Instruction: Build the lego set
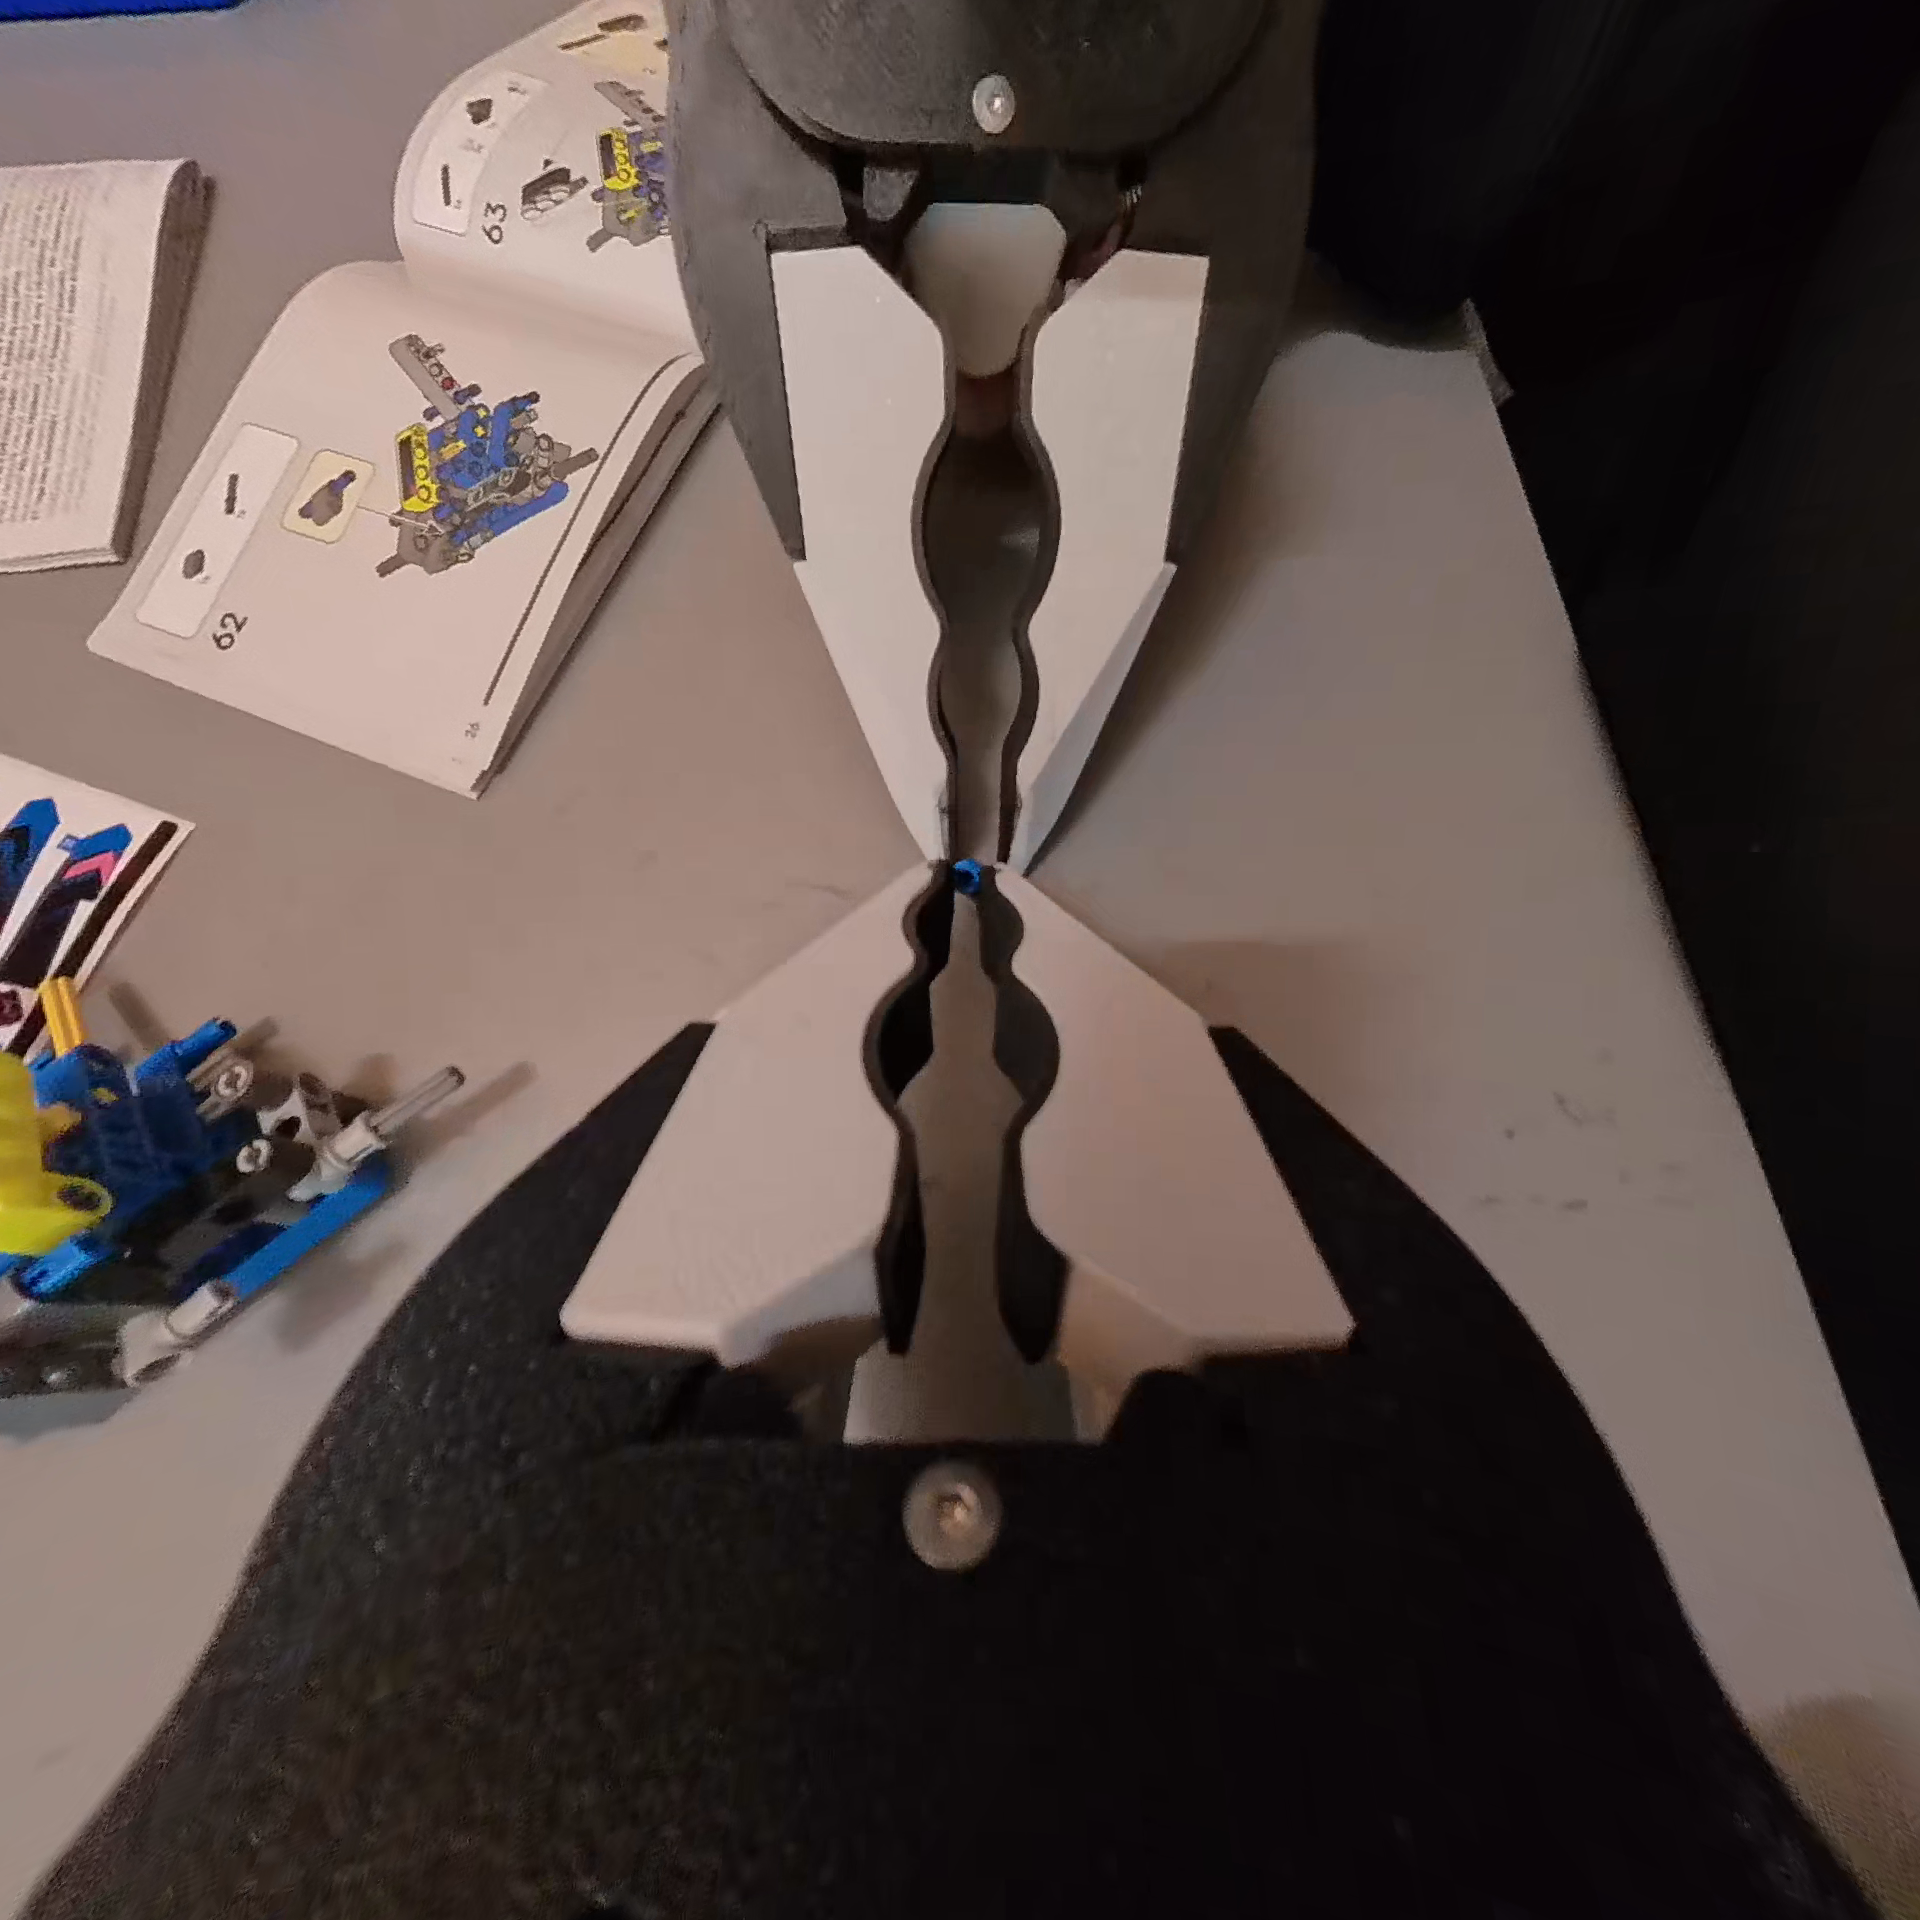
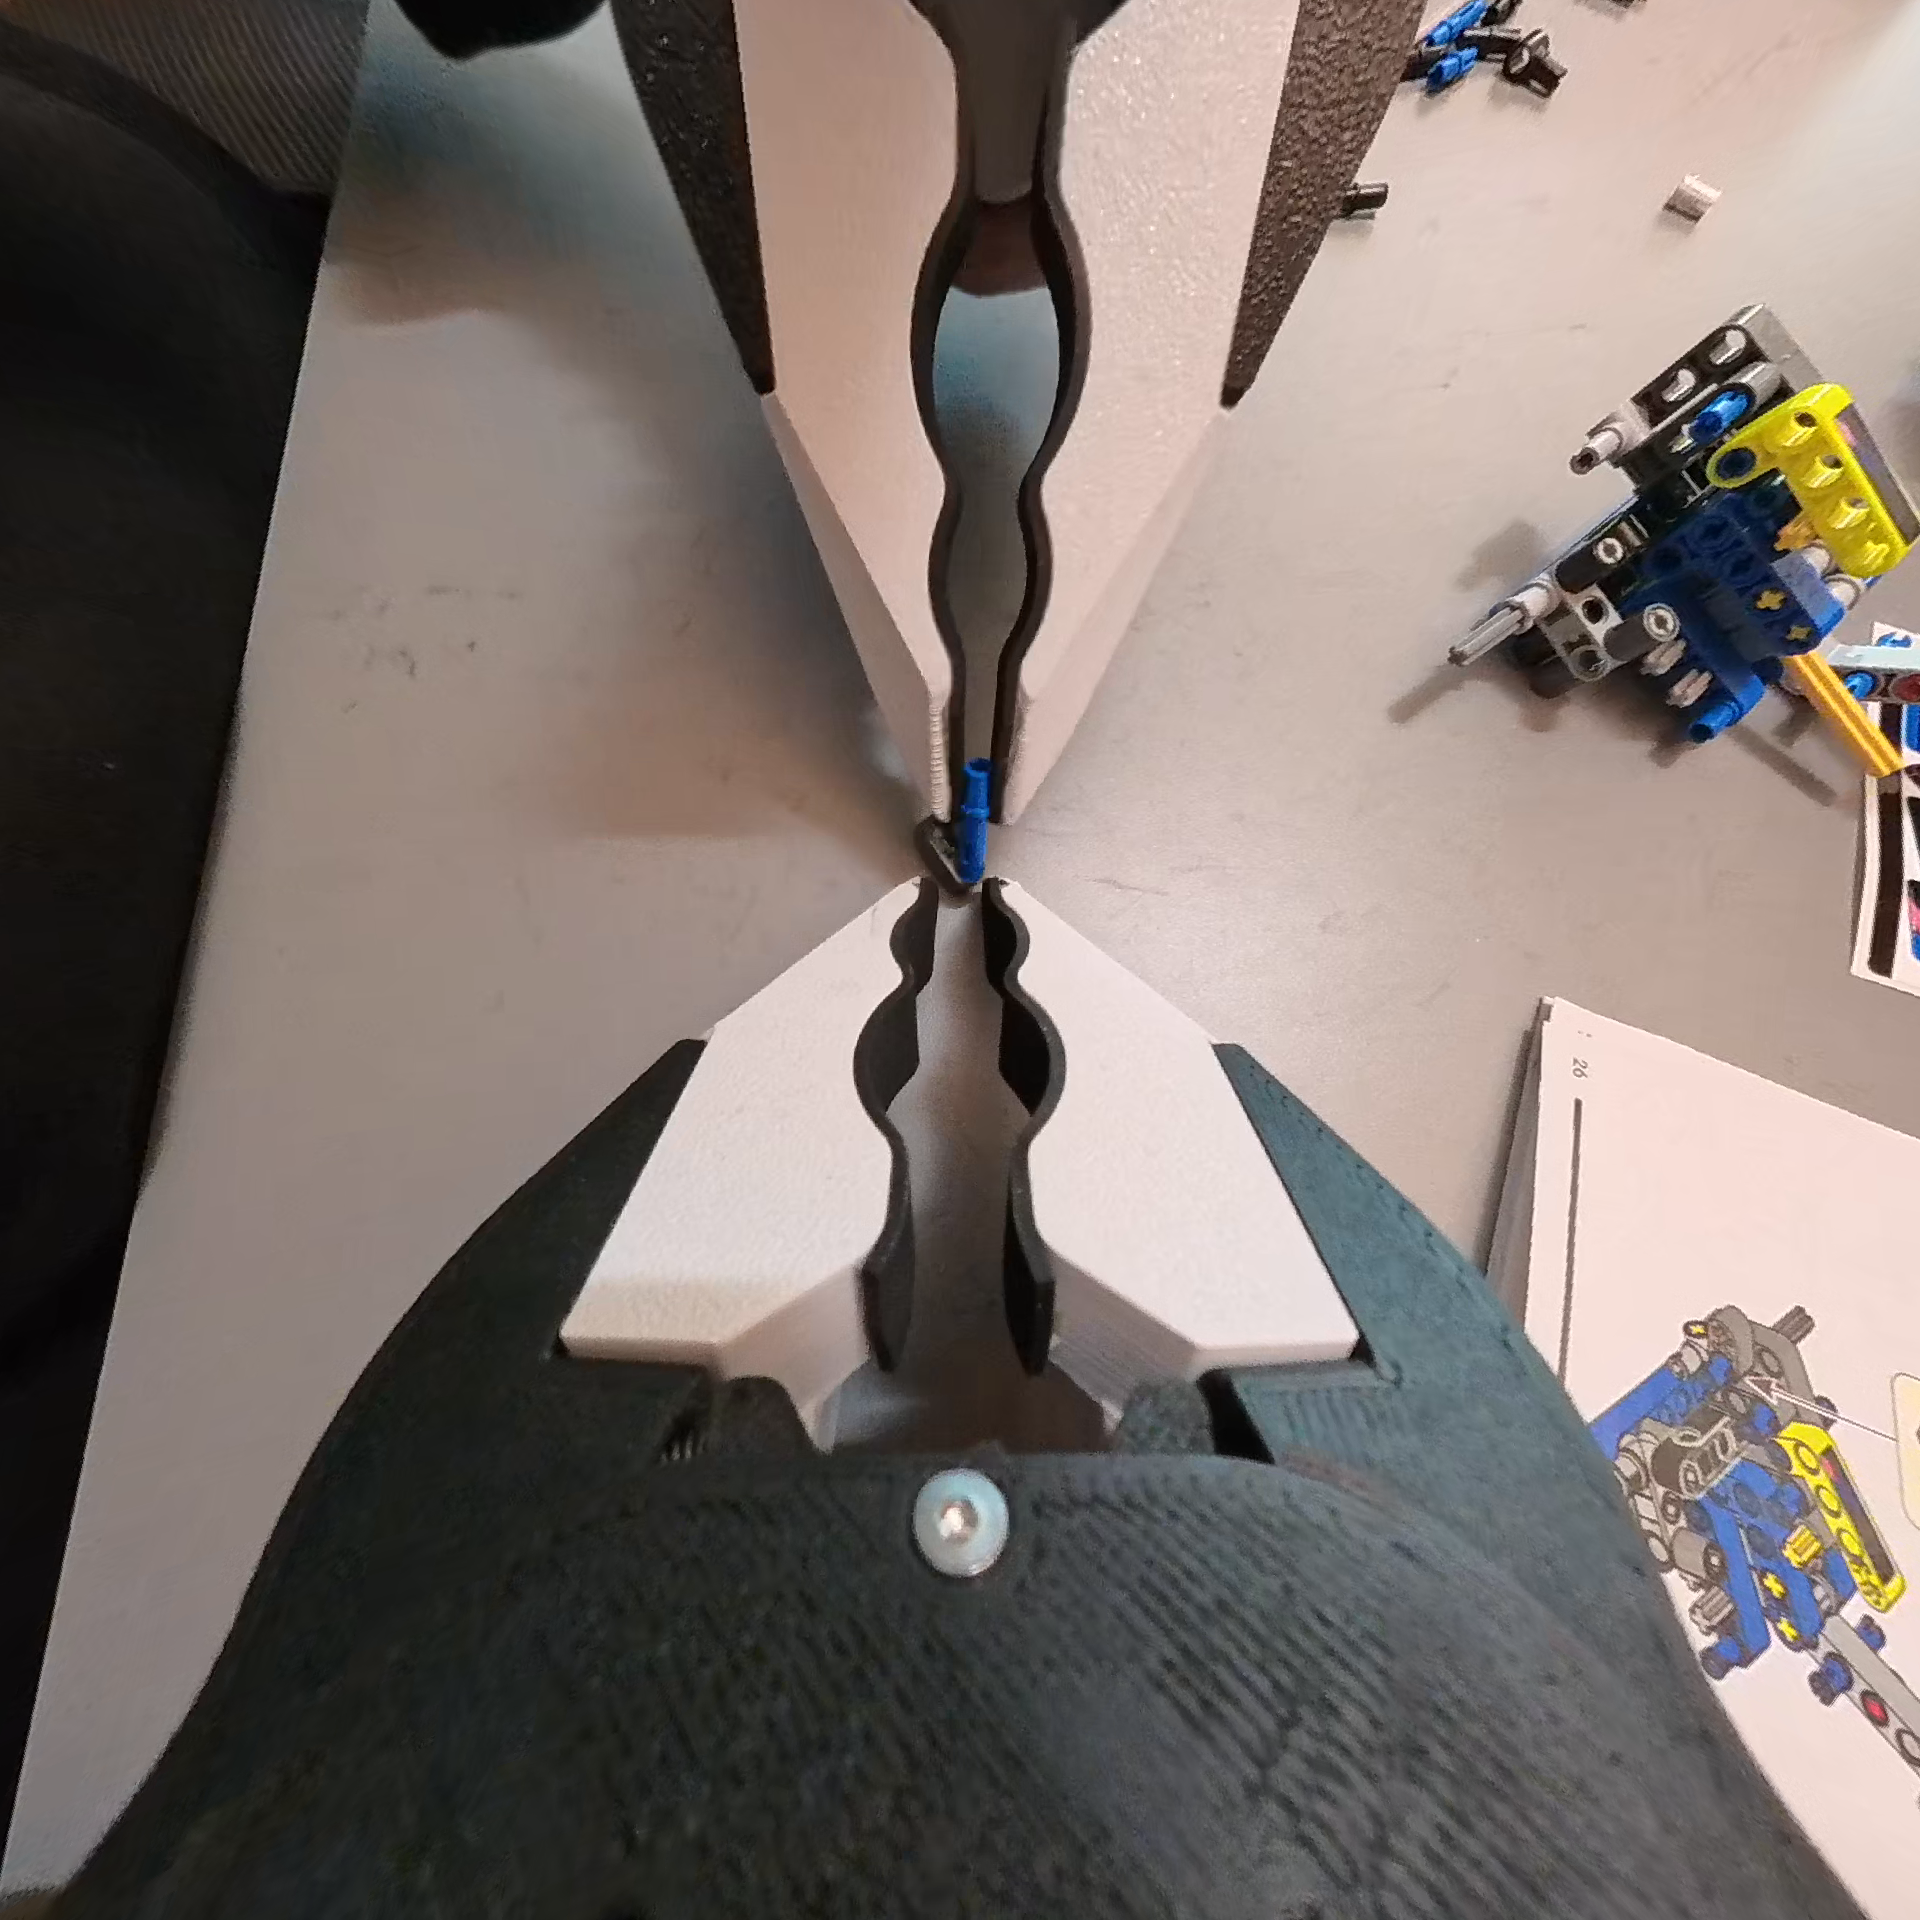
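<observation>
- At frame centre of the left wrist view, a blue pin point(image 1: 966, 876) shows end-on between the tips of the left gripper point(image 1: 964, 885), which enters from the bottom edge. Jaws are clenched on the pin.
- Right wrist view: the same pin point(image 2: 975, 805) is seen side-on, pinched in the left gripper's tips, which here come down from the top edge. Its lower end meets a small black piece point(image 2: 940, 840).
- The black piece's lower end sits between the tips of the right gripper point(image 2: 961, 888), which enters from the bottom edge. Jaws are drawn in to a narrow gap and appear to pinch it; the contact itself is tiny in the frame.
- The two grippers meet tip to tip, nearly in line, both held above the grey table point(image 1: 623, 935). The black piece does not show in the left view.
- Partly built model point(image 1: 156, 1164), blue, yellow and grey with axles sticking out, lies on the table at the lower left of the left view, well apart from the grippers. It is at the right edge of the right view.
- Sticker sheet point(image 1: 73, 894) is just above the model at the left edge and appears to run under its yellow axle.
- Open instruction booklet point(image 1: 416, 499) is at the upper left, showing assembly drawings.
- Folded printed leaflet point(image 1: 83, 353) lies left of the booklet.
- Loose blue and black parts point(image 2: 1475, 52) are at the upper right of the right view, with a small grey part point(image 2: 1688, 197) below them.
</observation>
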